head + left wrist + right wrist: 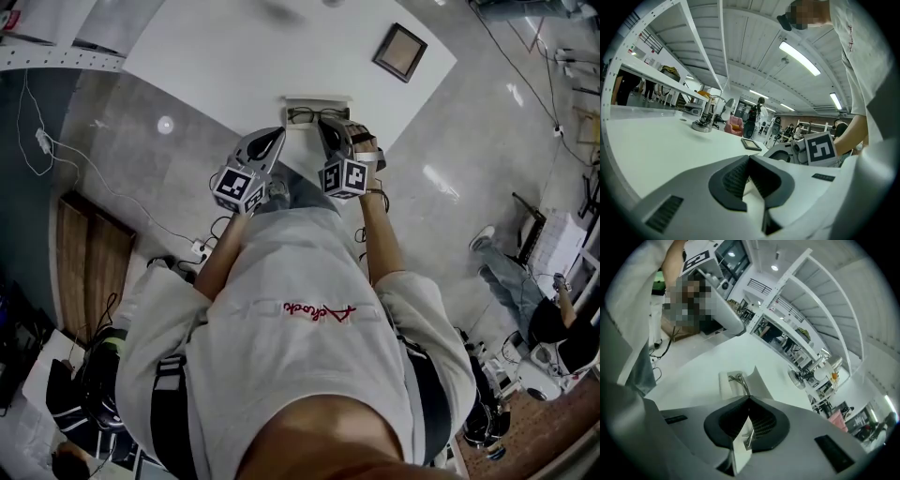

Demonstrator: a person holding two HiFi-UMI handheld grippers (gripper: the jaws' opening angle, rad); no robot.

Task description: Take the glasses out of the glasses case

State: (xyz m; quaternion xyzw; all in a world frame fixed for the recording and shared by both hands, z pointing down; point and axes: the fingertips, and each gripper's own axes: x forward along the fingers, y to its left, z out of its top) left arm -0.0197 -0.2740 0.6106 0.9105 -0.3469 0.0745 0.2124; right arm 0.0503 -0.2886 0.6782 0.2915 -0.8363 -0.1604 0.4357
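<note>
The white glasses case (317, 99) lies open on the white table (216, 56), close to the near edge. Dark-framed glasses (314, 114) rest in it. In the right gripper view the case (725, 383) shows just past the jaws, its lid (759, 380) raised. Thin metal temples (738, 379) run from the case into the jaws. My right gripper (749, 398) is shut, with a thin metal arm and a white strip between its pads. In the head view it (330, 122) sits at the case's right end. My left gripper (278, 131) is at the case's left end. Its jaws (749, 158) are shut, and nothing clear shows between them.
A brown framed square (400, 52) lies at the table's far right and also shows in the left gripper view (751, 144). A round metal stand (702, 125) sits further back. Cables and a power strip (199, 249) lie on the floor at left. People are in the room behind.
</note>
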